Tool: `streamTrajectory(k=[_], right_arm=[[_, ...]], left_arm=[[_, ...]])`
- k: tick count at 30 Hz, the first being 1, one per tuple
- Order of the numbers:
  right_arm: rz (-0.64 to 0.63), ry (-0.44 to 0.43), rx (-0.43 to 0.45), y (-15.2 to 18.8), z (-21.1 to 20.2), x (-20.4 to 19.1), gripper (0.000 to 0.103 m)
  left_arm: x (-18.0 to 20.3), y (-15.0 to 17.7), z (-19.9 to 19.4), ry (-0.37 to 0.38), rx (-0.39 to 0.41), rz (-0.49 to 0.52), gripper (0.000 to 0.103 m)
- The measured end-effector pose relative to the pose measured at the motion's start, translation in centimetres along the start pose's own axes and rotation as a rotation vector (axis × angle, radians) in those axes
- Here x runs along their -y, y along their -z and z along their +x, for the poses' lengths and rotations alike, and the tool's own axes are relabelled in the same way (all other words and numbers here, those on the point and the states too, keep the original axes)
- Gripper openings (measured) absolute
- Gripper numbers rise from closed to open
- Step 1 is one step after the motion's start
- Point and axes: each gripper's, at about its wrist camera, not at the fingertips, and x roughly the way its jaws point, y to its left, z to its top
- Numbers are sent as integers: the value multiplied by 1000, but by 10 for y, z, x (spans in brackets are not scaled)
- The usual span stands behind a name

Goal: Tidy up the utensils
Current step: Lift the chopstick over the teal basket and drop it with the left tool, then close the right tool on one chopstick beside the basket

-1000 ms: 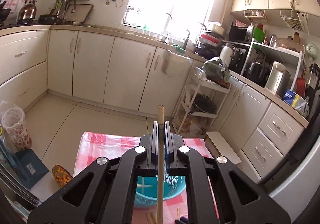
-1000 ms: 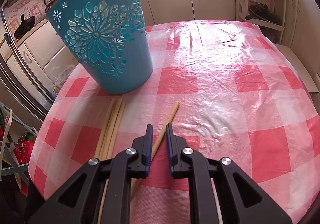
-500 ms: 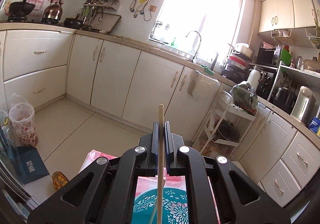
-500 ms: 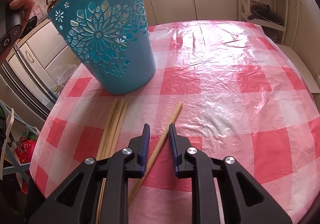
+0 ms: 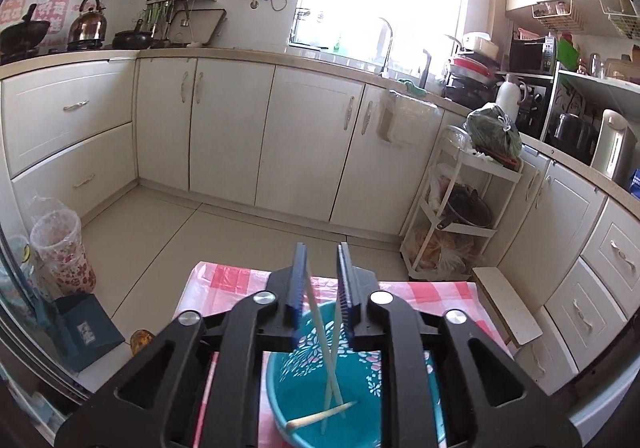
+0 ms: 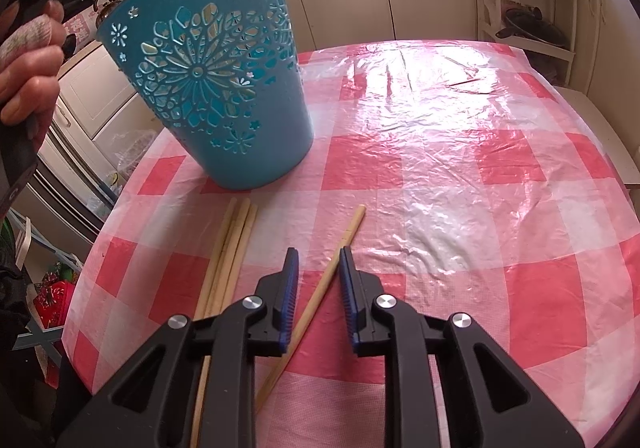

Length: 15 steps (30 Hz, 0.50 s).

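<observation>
A teal cut-out basket (image 6: 224,88) stands on the pink checked tablecloth (image 6: 460,176). In the left wrist view my left gripper (image 5: 323,262) is open right above the basket (image 5: 304,388); several wooden chopsticks (image 5: 320,332) lie loose inside it. My right gripper (image 6: 319,262) is open low over the table, its fingers either side of a single chopstick (image 6: 320,288). A bundle of three chopsticks (image 6: 226,260) lies just left of it, in front of the basket.
Kitchen cabinets (image 5: 224,136) line the far walls. A white wire rack (image 5: 460,208) with pans stands beyond the table's far right edge. A patterned bin (image 5: 60,252) and a dark box (image 5: 84,328) sit on the floor at left.
My left gripper opened and let go of its chopstick, which dropped into the basket. My right gripper opened wider around the single chopstick on the table.
</observation>
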Motion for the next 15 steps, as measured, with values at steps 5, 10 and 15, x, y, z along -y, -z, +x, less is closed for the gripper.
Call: streamTrajectory(k=[5, 10, 15], right_arm=[[9, -12, 0, 0, -1, 3, 21], [1, 6, 0, 1, -2, 2, 21], [-24, 62, -4, -3, 2, -7, 21]], left_arm=[[-20, 9, -50, -80, 71, 10, 71], [-59, 47, -87, -177, 66, -38, 88], [-94, 108, -64, -222, -131, -78, 89]])
